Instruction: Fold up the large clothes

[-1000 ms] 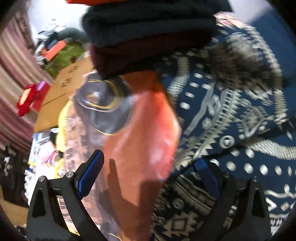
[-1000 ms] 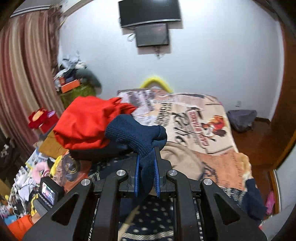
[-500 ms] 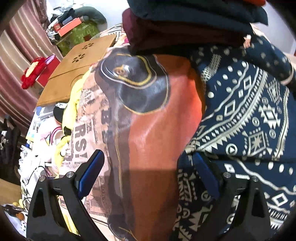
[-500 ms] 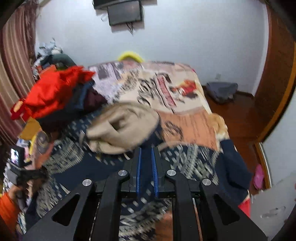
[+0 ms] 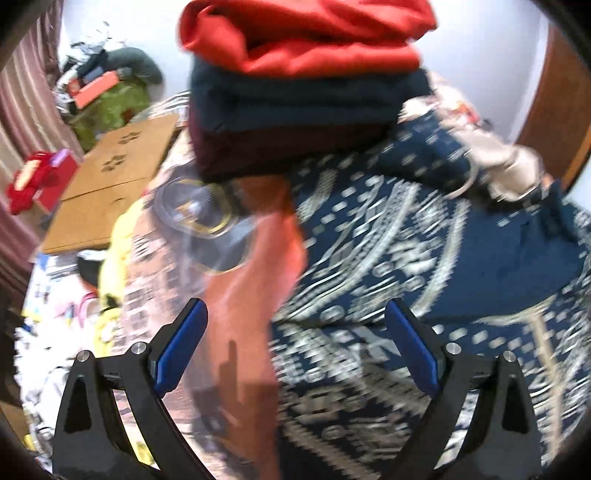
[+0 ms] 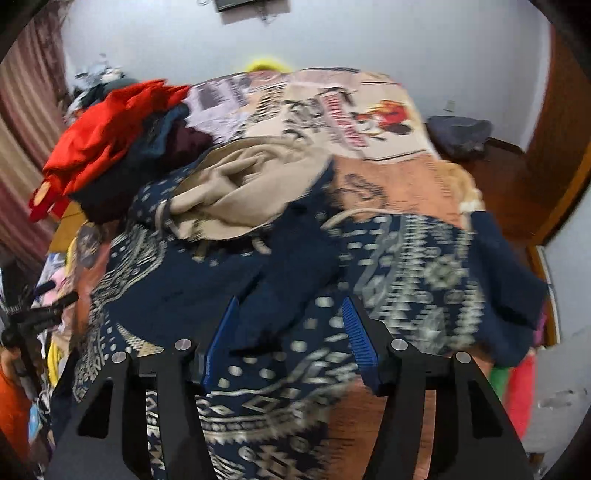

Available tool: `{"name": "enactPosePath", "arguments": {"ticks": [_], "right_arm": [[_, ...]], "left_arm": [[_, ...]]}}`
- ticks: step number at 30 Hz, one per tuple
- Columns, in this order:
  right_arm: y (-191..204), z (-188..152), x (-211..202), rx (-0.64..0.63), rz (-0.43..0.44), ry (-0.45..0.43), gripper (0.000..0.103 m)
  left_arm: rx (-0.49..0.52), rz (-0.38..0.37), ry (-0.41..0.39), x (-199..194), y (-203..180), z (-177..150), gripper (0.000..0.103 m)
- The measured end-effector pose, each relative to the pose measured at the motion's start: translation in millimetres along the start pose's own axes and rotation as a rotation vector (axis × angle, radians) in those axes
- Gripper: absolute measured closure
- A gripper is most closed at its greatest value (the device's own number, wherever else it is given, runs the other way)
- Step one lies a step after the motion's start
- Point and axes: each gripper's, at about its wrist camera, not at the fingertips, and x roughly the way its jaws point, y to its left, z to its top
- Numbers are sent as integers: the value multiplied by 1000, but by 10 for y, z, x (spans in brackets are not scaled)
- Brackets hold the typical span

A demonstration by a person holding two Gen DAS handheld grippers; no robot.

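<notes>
A navy garment with a cream pattern (image 6: 406, 266) lies spread over the bed, with a beige hoodie (image 6: 236, 192) crumpled on its far part. It also shows in the left wrist view (image 5: 424, 266). A stack of folded clothes, red (image 5: 306, 40) on dark blue on maroon, sits at the bed's far left; in the right wrist view the red top (image 6: 99, 140) shows. My left gripper (image 5: 295, 343) is open and empty above the garment's left edge. My right gripper (image 6: 291, 332) is open and empty just above the navy garment.
The bed cover (image 6: 332, 110) has comic prints and an orange panel (image 5: 255, 295). A cardboard box (image 5: 110, 177) and clutter lie on the floor at left. A grey cushion (image 6: 461, 133) lies on the wooden floor at right. The white wall (image 6: 369, 33) stands behind the bed.
My right gripper let go of the navy fabric it held a second ago, opened, and lowered over the garment. My left gripper stayed open and shifted over the bed's left edge.
</notes>
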Motion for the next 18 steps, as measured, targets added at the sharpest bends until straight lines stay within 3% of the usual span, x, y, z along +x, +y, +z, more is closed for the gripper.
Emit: {"name": "enactPosePath", "arguments": {"ticks": [6, 12, 14, 15, 16, 18], "right_arm": [[-67, 4, 384, 80, -22, 44, 49], [-240, 144, 462, 176, -20, 7, 51], [-232, 178, 476, 175, -18, 5, 62], [-227, 182, 463, 173, -21, -6, 75], [-222, 191, 450, 175, -19, -17, 81], [-215, 168, 356, 179, -13, -58, 85]], "left_arm": [[30, -55, 49, 282, -232, 116, 6], [-9, -204, 146, 569, -473, 84, 6], [-5, -197, 158, 647, -540, 61, 6], [-18, -203, 156, 672, -545, 46, 6], [-37, -208, 154, 690, -538, 40, 5], [-82, -225, 157, 722, -501, 27, 5]]}}
